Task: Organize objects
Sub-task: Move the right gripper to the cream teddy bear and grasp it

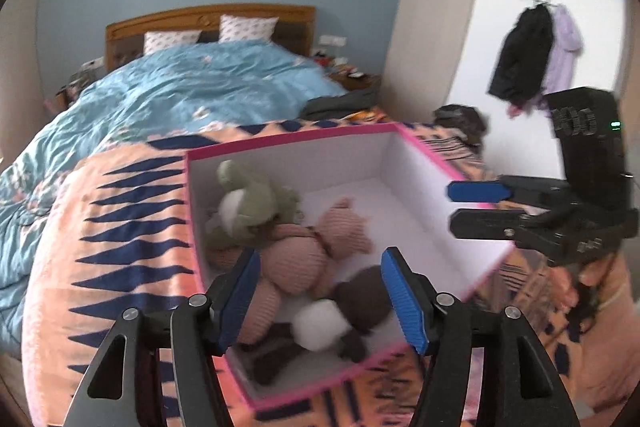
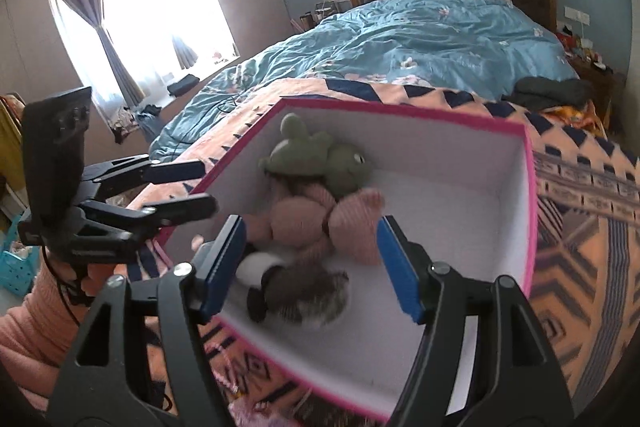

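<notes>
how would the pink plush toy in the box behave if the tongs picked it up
The pink plush toy would likely be soft and floppy: its ribbed fabric limbs sprawl loosely. It is probably light for its size. It lies tangled with the green plush, so lifting might drag that along.

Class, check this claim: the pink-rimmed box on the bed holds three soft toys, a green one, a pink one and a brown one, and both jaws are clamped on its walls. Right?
Not quite. The box does hold the three toys, but both wrist views show the jaws open and holding nothing.

Bright daylight from window (image 2: 132,27), glare there; motion blur, fisheye-curved edges.
</notes>
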{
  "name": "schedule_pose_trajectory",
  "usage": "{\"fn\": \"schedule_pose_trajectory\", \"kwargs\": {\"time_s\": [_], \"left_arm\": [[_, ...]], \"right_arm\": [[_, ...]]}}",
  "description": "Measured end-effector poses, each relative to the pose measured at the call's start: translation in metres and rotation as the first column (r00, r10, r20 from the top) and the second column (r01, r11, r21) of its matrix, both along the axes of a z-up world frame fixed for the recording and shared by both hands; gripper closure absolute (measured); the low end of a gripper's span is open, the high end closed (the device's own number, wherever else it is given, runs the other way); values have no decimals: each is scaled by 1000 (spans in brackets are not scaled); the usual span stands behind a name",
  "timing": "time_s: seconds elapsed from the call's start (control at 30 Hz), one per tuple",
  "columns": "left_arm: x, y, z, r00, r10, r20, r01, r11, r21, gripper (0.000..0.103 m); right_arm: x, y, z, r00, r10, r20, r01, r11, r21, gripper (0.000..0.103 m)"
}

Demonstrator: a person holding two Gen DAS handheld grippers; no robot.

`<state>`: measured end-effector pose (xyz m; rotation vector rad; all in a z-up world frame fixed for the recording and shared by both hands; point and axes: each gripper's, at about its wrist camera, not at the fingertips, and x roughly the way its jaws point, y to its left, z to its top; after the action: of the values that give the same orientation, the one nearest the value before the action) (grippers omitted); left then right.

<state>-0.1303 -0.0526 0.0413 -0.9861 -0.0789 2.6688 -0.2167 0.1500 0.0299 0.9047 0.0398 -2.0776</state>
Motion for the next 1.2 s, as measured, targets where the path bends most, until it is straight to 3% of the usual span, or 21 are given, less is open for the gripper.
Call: {"fn": "schedule_pose_trajectory", "kwargs": {"time_s": [0.23,0.47,0.93,1.2], "left_arm": [[47,37,6,990,-134,-41,135,991,13,32],[81,71,-19,966,-256,21,256,967,20,32],[121,105,-103,898,-364,248,331,929,167,32],[137,115,-118,864,-403,303,353,912,207,33]], "right_arm": [[47,34,4,1000,24,-12,-25,998,-63,34],[97,60,-4,999,38,-22,-39,997,-69,34],[132,108,-90,979,-69,190,64,997,29,34],[138,115,-116,960,-66,273,65,998,13,34]]}}
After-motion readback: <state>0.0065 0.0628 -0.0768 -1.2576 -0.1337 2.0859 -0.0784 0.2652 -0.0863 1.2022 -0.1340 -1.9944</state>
